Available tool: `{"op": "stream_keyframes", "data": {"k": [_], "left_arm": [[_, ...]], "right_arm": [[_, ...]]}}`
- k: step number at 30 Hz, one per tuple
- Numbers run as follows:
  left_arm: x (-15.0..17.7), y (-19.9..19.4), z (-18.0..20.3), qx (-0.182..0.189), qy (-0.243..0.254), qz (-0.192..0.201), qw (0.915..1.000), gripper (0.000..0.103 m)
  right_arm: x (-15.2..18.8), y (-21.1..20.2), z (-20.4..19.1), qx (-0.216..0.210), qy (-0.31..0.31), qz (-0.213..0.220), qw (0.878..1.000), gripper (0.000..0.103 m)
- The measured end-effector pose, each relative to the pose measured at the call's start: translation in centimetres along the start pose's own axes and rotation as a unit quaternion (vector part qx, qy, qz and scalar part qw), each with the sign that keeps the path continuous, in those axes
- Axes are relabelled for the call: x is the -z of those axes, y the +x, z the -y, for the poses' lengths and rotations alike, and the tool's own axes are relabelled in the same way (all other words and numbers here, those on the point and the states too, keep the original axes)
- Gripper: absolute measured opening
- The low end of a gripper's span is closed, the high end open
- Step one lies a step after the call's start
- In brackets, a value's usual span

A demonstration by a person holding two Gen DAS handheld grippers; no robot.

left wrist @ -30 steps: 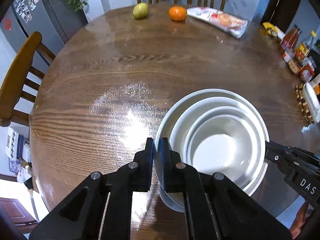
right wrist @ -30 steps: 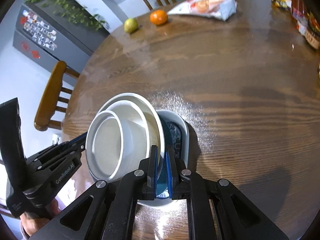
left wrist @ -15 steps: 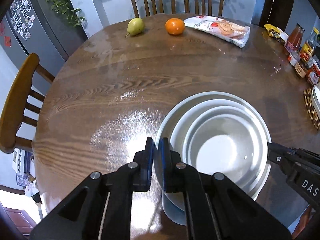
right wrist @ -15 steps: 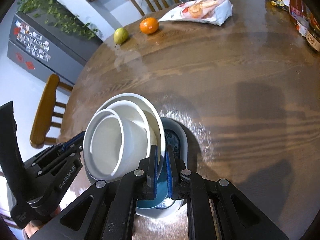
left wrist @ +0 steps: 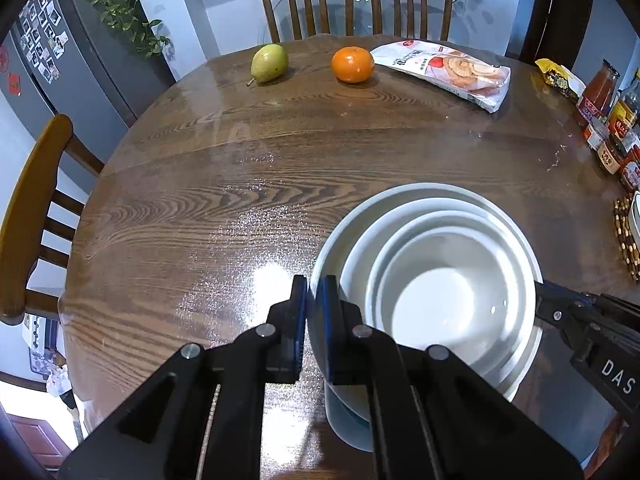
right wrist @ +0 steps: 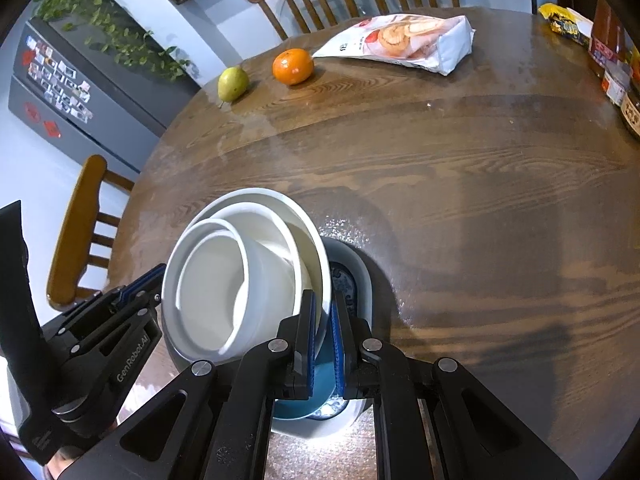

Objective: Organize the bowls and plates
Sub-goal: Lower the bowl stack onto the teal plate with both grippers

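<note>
Now, grip: our left gripper (left wrist: pixel 314 300) and right gripper (right wrist: pixel 323 320) pinch opposite rims of the white bowl stack (left wrist: pixel 436 280).
Position: stack held tilted just above the patterned plate (right wrist: pixel 348 280).

A nested stack of white dishes (left wrist: pixel 436 292) sits above the near edge of the round wooden table (left wrist: pixel 280 168): a wide shallow white plate (left wrist: pixel 340 240) outermost, a white bowl (left wrist: pixel 496 224) inside it, and a smaller, straighter-walled white bowl (right wrist: pixel 224 296) innermost (its inside glossy and bare). The right wrist view shows the stack tilted, its right rim lower. Beneath it, on the same near part of the table, rests a pale grey-white bowl (right wrist: pixel 356 264), and inside that lies a teal dish (right wrist: pixel 320 392) with a blue-and-white patterned rim; whether the white stack touches these lower pieces cannot be told.
</note>
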State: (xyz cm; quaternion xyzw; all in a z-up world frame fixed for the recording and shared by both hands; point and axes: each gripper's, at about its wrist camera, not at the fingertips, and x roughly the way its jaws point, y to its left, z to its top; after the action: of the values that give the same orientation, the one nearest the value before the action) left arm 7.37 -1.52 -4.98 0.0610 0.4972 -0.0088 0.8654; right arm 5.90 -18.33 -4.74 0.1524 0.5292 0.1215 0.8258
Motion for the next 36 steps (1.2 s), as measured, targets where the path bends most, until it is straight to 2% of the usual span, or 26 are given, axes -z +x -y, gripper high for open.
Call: {"op": "stream_keyframes", "data": {"k": [36], "left_arm": [[0.21,-0.07,-0.17,0.010,-0.007,0.002,0.9999,0.003]], "right_arm": [[-0.44,-0.04,-0.35,0.020,-0.017,0.003,1.000,0.012]]}}
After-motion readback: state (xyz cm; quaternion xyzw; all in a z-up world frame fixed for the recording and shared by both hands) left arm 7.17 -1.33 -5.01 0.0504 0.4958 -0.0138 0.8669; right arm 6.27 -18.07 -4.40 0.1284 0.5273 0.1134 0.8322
